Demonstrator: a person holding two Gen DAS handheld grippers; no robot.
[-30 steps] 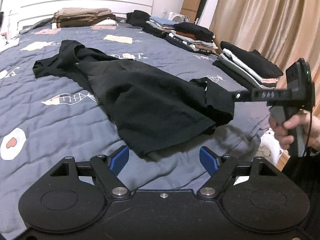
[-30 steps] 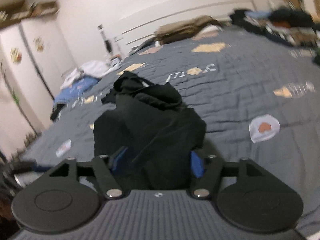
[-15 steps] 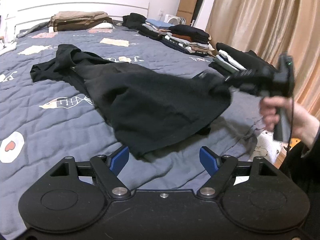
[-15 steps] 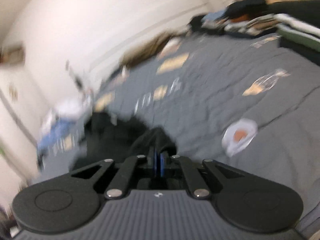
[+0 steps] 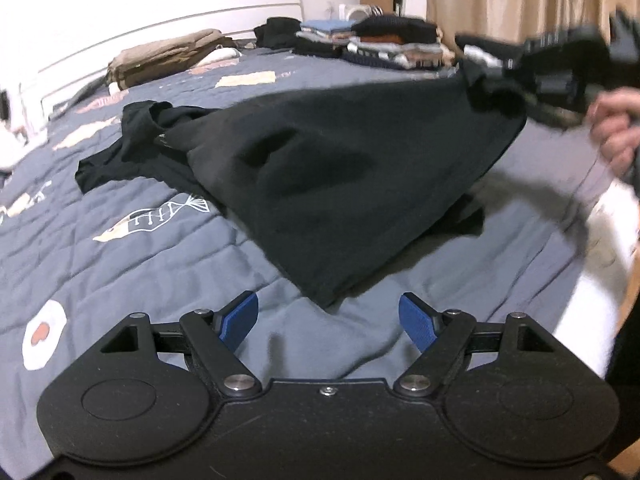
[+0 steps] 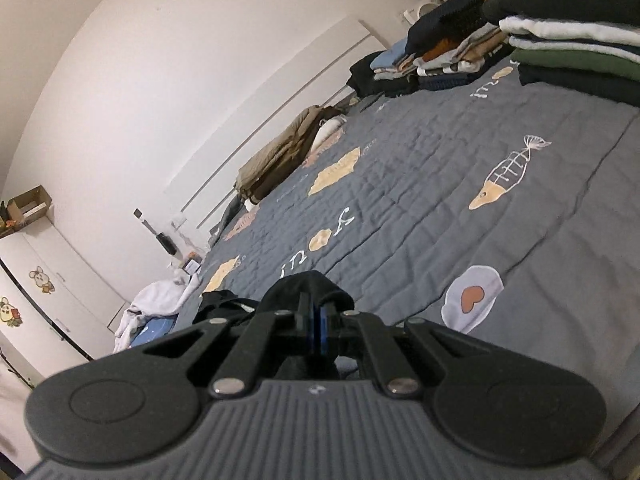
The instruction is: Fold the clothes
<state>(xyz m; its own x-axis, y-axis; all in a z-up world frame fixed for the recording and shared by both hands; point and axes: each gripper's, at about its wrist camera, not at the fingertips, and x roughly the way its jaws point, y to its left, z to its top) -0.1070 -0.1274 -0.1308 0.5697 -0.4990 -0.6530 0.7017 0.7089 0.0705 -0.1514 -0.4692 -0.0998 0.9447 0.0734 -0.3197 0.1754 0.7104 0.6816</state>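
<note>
Because the black shirt (image 5: 336, 184) is pinched at just one corner, it can slip out or bunch up if that corner is pulled too hard. The shirt lies in the middle of the gray bed cover (image 5: 132, 264), with its neck end flat at about ten o'clock in the left wrist view and one corner lifted up at about two o'clock. The right gripper (image 6: 316, 326) is squeezed tight on that lifted corner, and a bit of black cloth pokes out past its blue pads. The left gripper (image 5: 330, 320) hangs just above the near bottom edge of the shirt with its jaws spread wide and nothing between them. If it comes down a little off, it may grab the bed cover too, or catch only one layer of the shirt, and then the fold would come out crooked. A hand (image 5: 616, 128) holds the right gripper at about three o'clock. Around the shirt, folded clothes stacks (image 5: 384, 42) sit at about one o'clock, close to the lifted corner, so a big swing could knock them. A brown folded pile (image 5: 168, 56) rests at eleven o'clock, well apart.
</note>
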